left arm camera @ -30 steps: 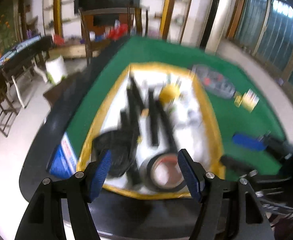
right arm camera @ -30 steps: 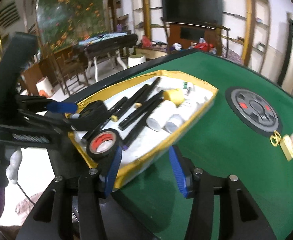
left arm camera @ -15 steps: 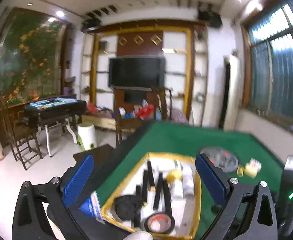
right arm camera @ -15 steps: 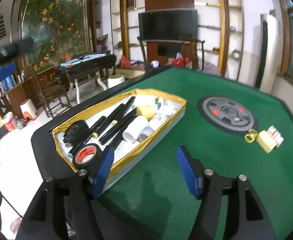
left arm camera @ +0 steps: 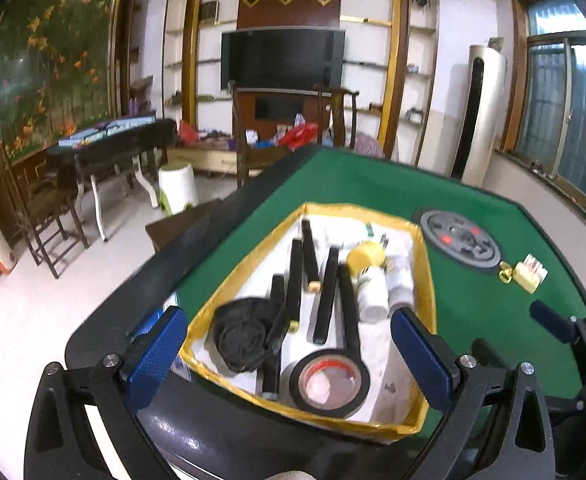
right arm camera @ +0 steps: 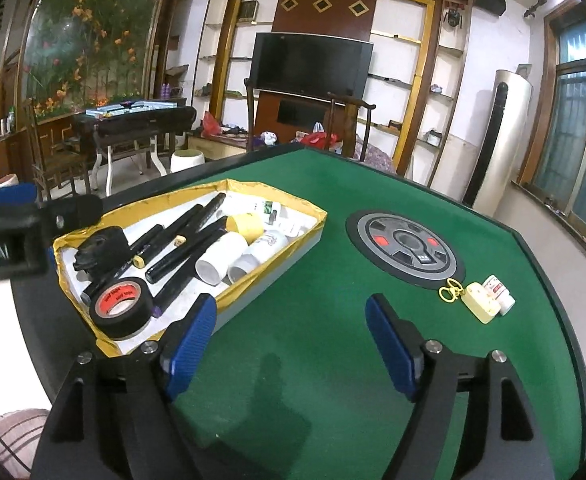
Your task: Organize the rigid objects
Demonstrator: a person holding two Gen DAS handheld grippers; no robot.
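Both grippers have pulled back and up since a moment ago, so more of the room shows. Left gripper [left arm camera: 289, 350] hangs wide open over the near end of the tray [left arm camera: 427, 280], holding nothing. Right gripper [right arm camera: 291, 338] is wide open too, over bare green worktop [right arm camera: 333, 184]. I think they wait high to pick the next thing. Tape roll [left arm camera: 329, 378] lies in the tray at 6 o'clock, black sticks [left arm camera: 325, 296] beside it. Only the right view shows clearly the yellow lock [right arm camera: 481, 300] and small bottle [right arm camera: 501, 294] left outside, at 3 o'clock.
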